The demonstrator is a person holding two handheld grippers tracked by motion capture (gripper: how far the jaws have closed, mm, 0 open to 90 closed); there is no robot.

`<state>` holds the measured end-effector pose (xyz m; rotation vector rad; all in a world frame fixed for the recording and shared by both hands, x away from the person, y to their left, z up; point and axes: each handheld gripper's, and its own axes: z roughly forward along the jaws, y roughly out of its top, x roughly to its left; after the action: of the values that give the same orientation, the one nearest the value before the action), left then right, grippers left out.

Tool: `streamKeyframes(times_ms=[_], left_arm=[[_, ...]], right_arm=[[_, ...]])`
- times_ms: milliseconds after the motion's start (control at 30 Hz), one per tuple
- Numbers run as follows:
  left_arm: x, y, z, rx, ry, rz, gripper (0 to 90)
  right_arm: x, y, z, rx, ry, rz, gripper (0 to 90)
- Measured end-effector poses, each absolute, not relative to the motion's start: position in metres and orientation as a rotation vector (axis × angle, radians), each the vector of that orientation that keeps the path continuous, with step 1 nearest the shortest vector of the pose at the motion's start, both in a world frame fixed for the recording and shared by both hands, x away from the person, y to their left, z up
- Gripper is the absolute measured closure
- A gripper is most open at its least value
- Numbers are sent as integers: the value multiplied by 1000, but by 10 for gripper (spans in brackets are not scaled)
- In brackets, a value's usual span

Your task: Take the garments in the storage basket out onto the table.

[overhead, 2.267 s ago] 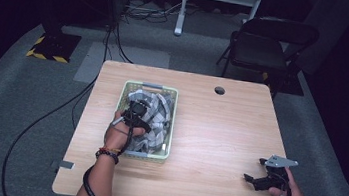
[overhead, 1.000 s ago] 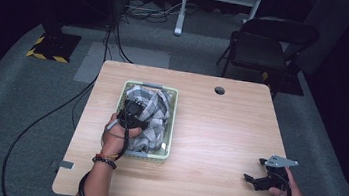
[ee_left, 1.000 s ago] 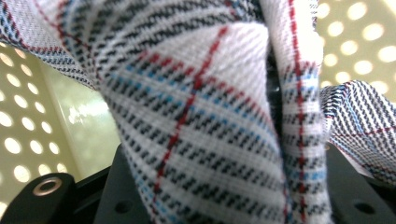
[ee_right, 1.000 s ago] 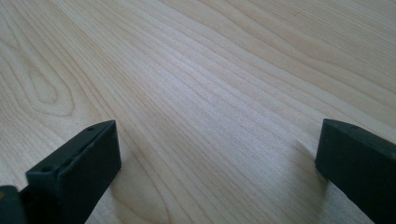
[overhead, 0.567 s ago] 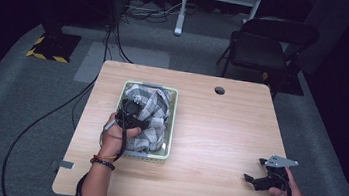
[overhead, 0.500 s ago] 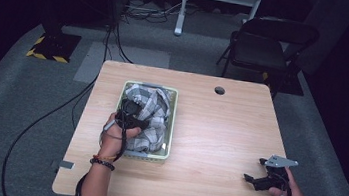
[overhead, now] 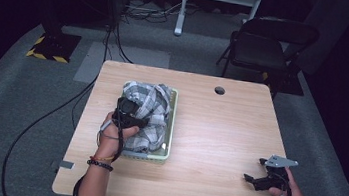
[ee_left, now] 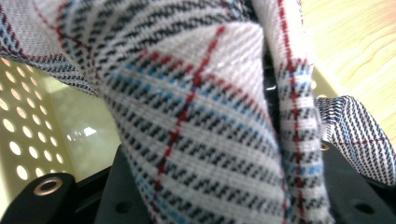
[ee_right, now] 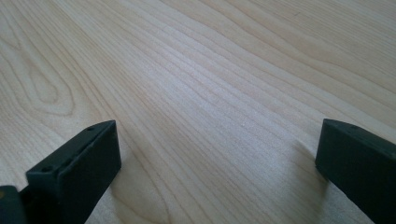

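Left gripper [overhead: 127,114] clamped on the plaid cloth [overhead: 148,112] bunched in the pale green basket [overhead: 170,127], seemingly by a fold, right gripper [overhead: 259,180] jaws wide apart, resting on the wooden table [overhead: 219,128].

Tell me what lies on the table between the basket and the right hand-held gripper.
Nothing: in the high view, bare wooden table stretches from the basket to the right hand-held gripper.

A light wooden table [overhead: 218,133] carries a pale green perforated basket [overhead: 170,127] at its left half.
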<state>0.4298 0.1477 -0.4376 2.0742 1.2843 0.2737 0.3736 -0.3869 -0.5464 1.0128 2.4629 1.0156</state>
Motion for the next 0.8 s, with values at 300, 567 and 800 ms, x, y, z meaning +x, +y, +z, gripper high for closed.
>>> streamKeyframes(times_ms=[300, 567, 800], left_arm=[[423, 148, -426, 2033, 1262, 288, 561], [417, 147, -417, 2007, 1239, 294, 561], [411, 144, -408, 1998, 1210, 304, 560]], right_arm=[[374, -387, -546, 1013, 2463, 1016, 0], [374, -387, -546, 1013, 2463, 1016, 0], [374, -387, -546, 1013, 2463, 1016, 0]])
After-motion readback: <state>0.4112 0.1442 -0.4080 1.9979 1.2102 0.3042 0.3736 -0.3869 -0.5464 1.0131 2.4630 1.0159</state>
